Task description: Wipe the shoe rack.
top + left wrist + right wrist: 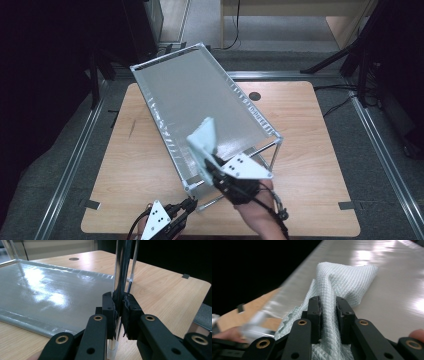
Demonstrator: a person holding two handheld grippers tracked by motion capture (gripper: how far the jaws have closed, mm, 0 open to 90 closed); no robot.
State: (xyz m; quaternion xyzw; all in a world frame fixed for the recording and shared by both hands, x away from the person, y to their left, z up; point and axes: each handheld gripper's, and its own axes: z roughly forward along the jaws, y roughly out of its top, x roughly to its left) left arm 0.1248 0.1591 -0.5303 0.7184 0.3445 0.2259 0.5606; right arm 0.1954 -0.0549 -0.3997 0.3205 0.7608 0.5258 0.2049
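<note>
- Two grippers are at work at the near edge of the table [320, 150]: the left gripper [119, 312] has its jaws clamped narrow on a chrome leg [122, 270] of a metal-framed rack [150, 107], the pole running up between the pads and down past them toward the wood.
- In the high view that left gripper [186, 206] sits low by the rack's near corner, apparently steadying the frame.
- Just beyond it, the right gripper [328, 315] pinches a pale green waffle-weave cloth [342, 282]; the fabric is bunched between the jaws and spills out ahead of the fingertips and down below them.
- From above, the right gripper [206, 157] is over the near end of the rack's shelf, with the cloth [204, 140] standing up from the fingertips and its lower fold close to the grey surface; whether it actually presses on it is hard to tell from here.
- Ahead of the fingertips stretches the shelf surface [200, 95], a shiny grey sheet with light glare and no visible dirt.
- Judging by this, the work is wiping the shelf. The rack is secured and the cloth is gripped and brought to the near end.
- Left to do: most of the shelf lies beyond the cloth, so the sweep toward the far end looks barely begun.
</note>
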